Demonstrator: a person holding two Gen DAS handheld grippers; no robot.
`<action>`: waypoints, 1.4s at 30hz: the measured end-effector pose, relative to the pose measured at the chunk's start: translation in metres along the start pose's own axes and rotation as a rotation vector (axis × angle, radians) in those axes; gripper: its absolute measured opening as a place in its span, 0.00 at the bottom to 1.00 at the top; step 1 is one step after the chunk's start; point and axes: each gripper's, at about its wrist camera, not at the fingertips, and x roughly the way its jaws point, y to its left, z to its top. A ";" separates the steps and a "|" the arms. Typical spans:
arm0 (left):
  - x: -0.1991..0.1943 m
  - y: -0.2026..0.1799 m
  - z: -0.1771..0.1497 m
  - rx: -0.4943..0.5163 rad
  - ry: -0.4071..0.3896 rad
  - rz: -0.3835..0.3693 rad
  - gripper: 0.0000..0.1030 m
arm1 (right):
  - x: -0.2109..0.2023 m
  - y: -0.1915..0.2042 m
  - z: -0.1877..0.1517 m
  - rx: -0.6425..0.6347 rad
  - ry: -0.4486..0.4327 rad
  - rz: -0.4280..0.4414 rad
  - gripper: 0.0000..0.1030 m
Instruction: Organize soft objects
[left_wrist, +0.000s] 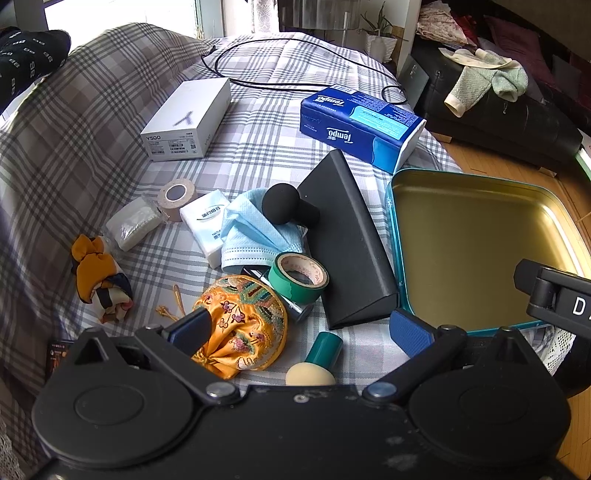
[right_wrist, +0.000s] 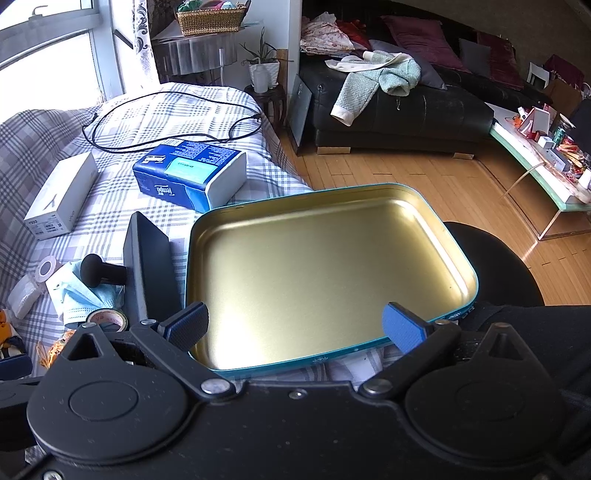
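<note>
Nothing had yet gone into the tin tray (left_wrist: 480, 236), so by my judgement the sorting had barely begun. From the left wrist, the left gripper (left_wrist: 301, 328) stood wide open above the plaid-covered bed (left_wrist: 258, 155), gripping nothing, though its left pad lay over the embroidered yellow pouch (left_wrist: 243, 325) at about 7 o'clock of the view. Soft things lay scattered from 8 to 11 o'clock of the gripper: an orange scarf bundle (left_wrist: 98, 280), a white gauze pack (left_wrist: 133, 227), a small tissue packet (left_wrist: 210, 225) and a blue face mask (left_wrist: 251, 236). A makeup sponge (left_wrist: 314, 369) sat at 6 o'clock, just before the gripper. Hard items mixed among them: green tape (left_wrist: 299, 277), a black case (left_wrist: 347, 240), a black ball-headed tool (left_wrist: 288, 206).

From the right wrist, the right gripper (right_wrist: 295, 328) also hung open and empty, poised over the tray's near rim (right_wrist: 295, 360). The tray's gold floor was bare; the mask (right_wrist: 85, 295) lay at 9 o'clock, outside it. Every soft object remained to be moved, and the pouch looked the likeliest first pick.
</note>
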 end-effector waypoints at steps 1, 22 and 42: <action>0.000 0.000 0.000 0.000 0.000 0.000 1.00 | 0.000 0.000 0.000 0.000 0.000 0.000 0.94; 0.001 0.000 -0.001 -0.001 0.003 0.004 1.00 | 0.001 0.004 -0.002 -0.001 0.004 -0.001 0.94; 0.002 0.000 -0.001 -0.003 0.009 0.007 1.00 | 0.008 0.011 -0.005 -0.004 0.009 0.000 0.94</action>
